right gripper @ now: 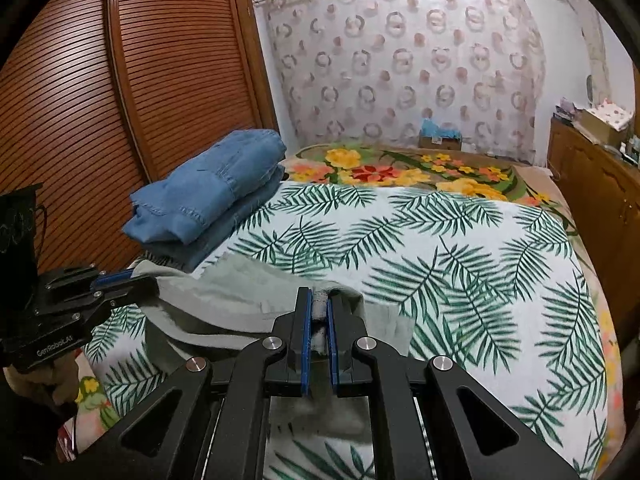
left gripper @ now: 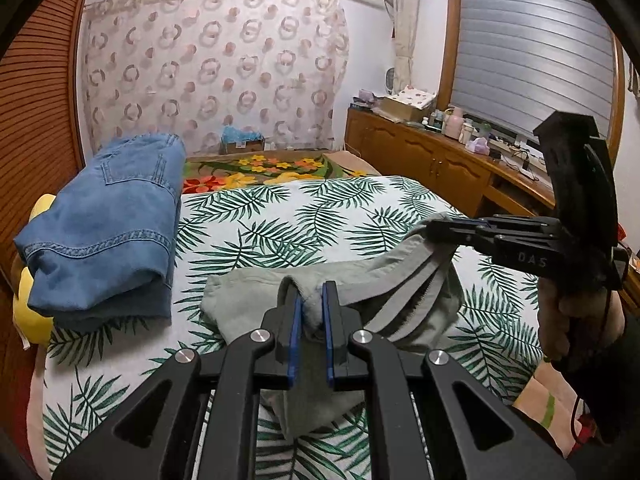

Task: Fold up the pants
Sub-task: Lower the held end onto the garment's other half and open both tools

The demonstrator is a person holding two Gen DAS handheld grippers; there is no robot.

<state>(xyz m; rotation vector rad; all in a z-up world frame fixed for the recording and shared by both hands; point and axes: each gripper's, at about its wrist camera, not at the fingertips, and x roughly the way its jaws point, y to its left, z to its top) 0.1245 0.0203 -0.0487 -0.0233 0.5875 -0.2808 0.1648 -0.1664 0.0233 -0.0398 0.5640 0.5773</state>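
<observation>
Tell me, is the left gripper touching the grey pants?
Touching. In the left wrist view, the left gripper has its blue pads pinching a bunched fold of the grey pants between them.

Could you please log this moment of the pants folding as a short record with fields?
surface: bed with a palm-leaf sheet
item being folded: grey-green pants, partly lifted off the sheet
left gripper: shut on the pants' fabric
right gripper: shut on another part of the pants
already folded: blue jeans stacked at the bed's left edge, apart from the pants
far end of bed: flowered blanket
left of bed: slatted wooden doors
right of bed: wooden cabinet with clutter on top
</observation>
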